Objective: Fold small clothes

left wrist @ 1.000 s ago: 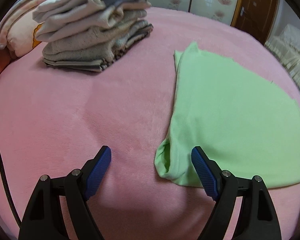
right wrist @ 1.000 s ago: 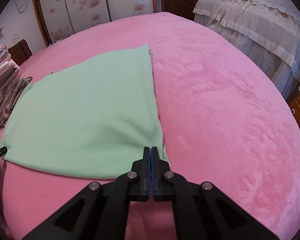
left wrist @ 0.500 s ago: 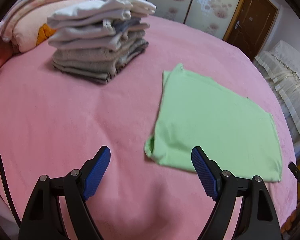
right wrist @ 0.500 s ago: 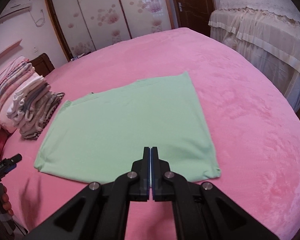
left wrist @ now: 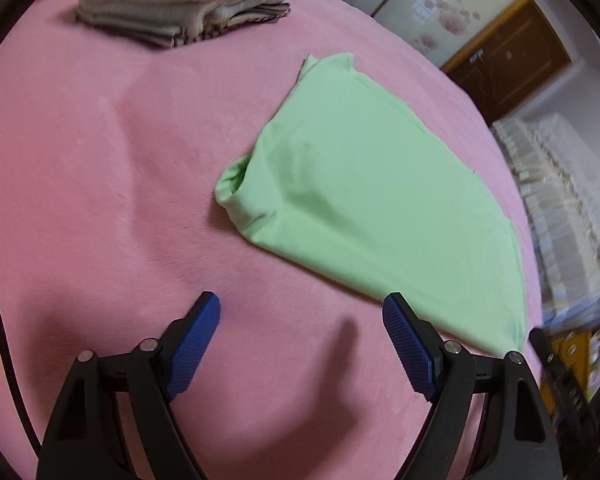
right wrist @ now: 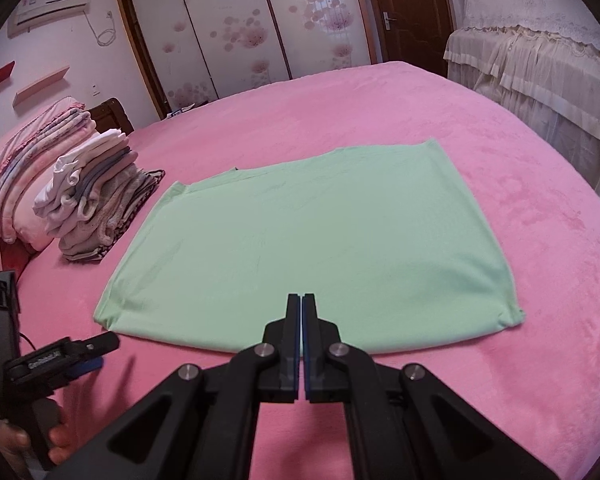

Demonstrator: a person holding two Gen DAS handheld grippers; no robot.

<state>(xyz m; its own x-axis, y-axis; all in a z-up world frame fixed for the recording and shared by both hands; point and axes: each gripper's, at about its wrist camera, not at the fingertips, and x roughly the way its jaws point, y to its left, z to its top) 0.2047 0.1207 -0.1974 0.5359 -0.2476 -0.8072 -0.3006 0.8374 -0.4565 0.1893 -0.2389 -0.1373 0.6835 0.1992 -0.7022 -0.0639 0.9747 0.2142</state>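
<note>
A light green folded garment (right wrist: 308, 248) lies flat at frame centre on the pink bed (right wrist: 500, 380). The right claw (right wrist: 301, 304) is pressed shut and empty; the left claw (left wrist: 300, 312) stands wide, empty. Folded clothes stack (right wrist: 96, 200) sits left.

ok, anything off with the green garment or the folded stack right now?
Mostly fine. The green garment lies flat, but its near-left corner is puffed open in a rolled loop instead of lying flat. The folded stack leans a little, with uneven edges. No hand-held gripper touches either.
</note>
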